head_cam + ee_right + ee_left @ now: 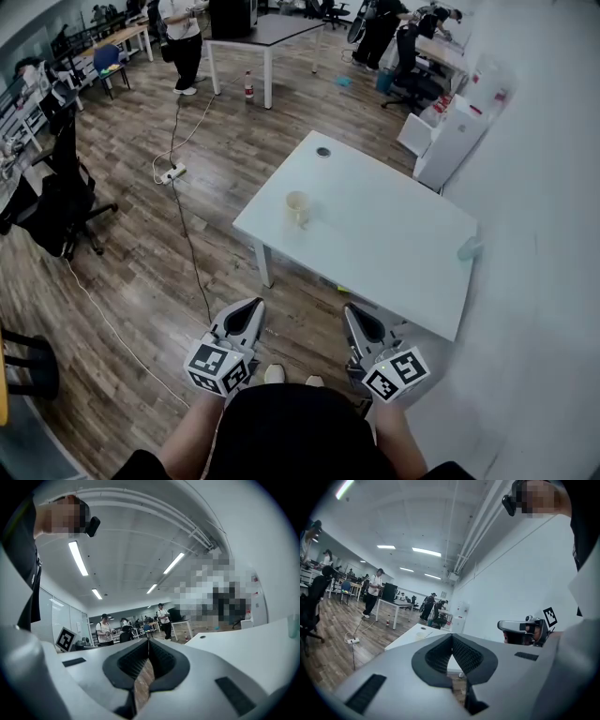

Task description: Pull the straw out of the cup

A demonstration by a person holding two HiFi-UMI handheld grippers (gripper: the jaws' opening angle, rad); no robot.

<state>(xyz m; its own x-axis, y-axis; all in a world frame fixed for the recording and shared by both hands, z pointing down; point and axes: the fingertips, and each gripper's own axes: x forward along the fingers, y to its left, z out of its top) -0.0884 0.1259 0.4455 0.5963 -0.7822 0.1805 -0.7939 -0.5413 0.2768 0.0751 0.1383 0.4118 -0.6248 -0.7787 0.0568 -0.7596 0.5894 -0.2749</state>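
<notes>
White table (394, 234) — cup (297, 208) clearest from overhead

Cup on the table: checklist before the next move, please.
1. Cup upright on the table: ok.
2. Straw seen in the cup: cannot tell, too small in the head view.
3. Claws free: ok, left claw and right claw hold nothing.
4. Claw open for a grip: not ok, both are shut.
5. Claws at the cup: not ok, both are low by the person's body, short of the table.
6. Room round the cup: ok, the teal object stands well apart, at the table's edge.
</notes>
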